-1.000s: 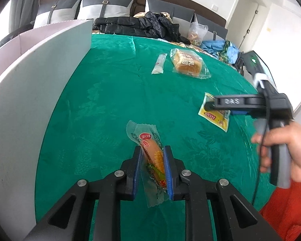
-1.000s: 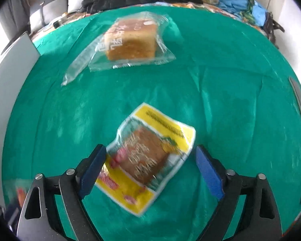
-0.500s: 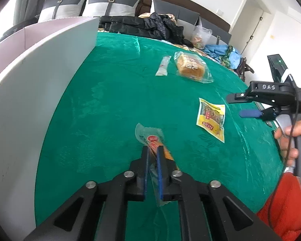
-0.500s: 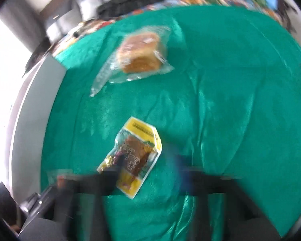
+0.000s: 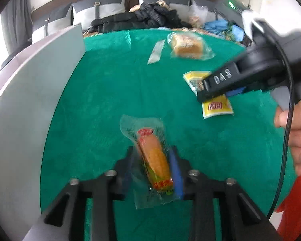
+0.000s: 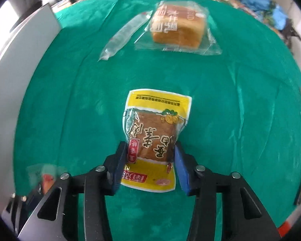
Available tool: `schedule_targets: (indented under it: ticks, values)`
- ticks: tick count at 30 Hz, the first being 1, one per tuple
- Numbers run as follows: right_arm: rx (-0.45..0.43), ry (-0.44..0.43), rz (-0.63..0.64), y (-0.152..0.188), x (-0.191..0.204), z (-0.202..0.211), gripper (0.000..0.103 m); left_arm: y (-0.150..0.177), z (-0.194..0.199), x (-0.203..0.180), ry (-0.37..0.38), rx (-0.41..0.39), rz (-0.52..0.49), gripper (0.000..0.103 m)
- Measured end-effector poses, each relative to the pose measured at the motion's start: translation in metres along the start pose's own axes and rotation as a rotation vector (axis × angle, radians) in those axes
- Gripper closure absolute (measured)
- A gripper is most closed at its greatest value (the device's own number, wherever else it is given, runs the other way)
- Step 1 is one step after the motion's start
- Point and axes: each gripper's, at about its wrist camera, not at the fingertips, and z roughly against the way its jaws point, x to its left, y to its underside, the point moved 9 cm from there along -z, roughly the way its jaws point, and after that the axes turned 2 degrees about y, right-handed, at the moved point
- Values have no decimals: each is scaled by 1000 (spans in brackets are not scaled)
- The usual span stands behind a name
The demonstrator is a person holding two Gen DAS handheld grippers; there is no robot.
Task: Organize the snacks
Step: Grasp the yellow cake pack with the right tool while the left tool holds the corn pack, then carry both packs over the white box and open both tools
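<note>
Snacks are what both my grippers are on now. My left gripper (image 5: 153, 167) pinches the corn-printed sausage packet (image 5: 150, 156) between its blue pads; half a second ago the pads were squeezed almost together on the wrapper, and now they sit a little wider with the fat part of the packet between them, its clear tail crumpled below. Whether the packet is lifted off the green tablecloth (image 5: 102, 104) I cannot tell.

My right gripper (image 6: 148, 166) has changed more. A second ago its pads stood spread wide on either side of the yellow tofu packet (image 6: 156, 138), then it swung away in a blur; now they press in on the packet's lower half from both sides. I judge the grasp is made or nearly so, though the flat pouch may buckle under the squeeze.

Further out, the wrapped bread (image 6: 177, 27) and the slim clear stick packet (image 6: 124, 37) lie side by side, well apart from both grippers and untouched. The white board (image 5: 30, 92) stands along the left edge of the table. With two snacks in hand and two lying loose, I reckon the sorting is about halfway.
</note>
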Motion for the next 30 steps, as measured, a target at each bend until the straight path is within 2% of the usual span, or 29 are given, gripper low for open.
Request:
schedule_targets:
  ticks: [3, 5, 9, 10, 14, 18, 21, 25, 28, 29, 30]
  values:
    - [-1, -109, -65, 7, -18, 9, 58, -6, 12, 10, 84, -30, 96, 81]
    - [-37, -231, -128, 10, -27, 22, 58, -10, 21, 16, 132, -47, 152, 84]
    - [-79, -361, -201, 11, -34, 49, 58, -28, 52, 20, 216, -105, 230, 90]
    - [-99, -387, -201, 8, -28, 60, 58, -38, 66, 22, 248, -132, 259, 99]
    - [-187, -516, -135, -13, 24, 116, 57, -67, 108, 44, 291, -225, 324, 100]
    - [-270, -650, -11, -38, 104, 178, 57, -84, 140, 87, 272, -294, 383, 100]
    - [-295, -734, 45, -53, 151, 208, 57, -86, 165, 127, 244, -333, 431, 100]
    - [-314, -755, 135, -70, 193, 238, 57, -81, 202, 182, 152, -380, 454, 100]
    - [-318, -781, 175, -64, 208, 252, 57, -77, 214, 191, 173, -367, 448, 100]
    - [-322, -786, 180, -61, 207, 255, 57, -73, 217, 185, 167, -350, 424, 97]
    - [-327, -793, 178, -59, 205, 256, 57, -72, 214, 174, 180, -319, 398, 81]
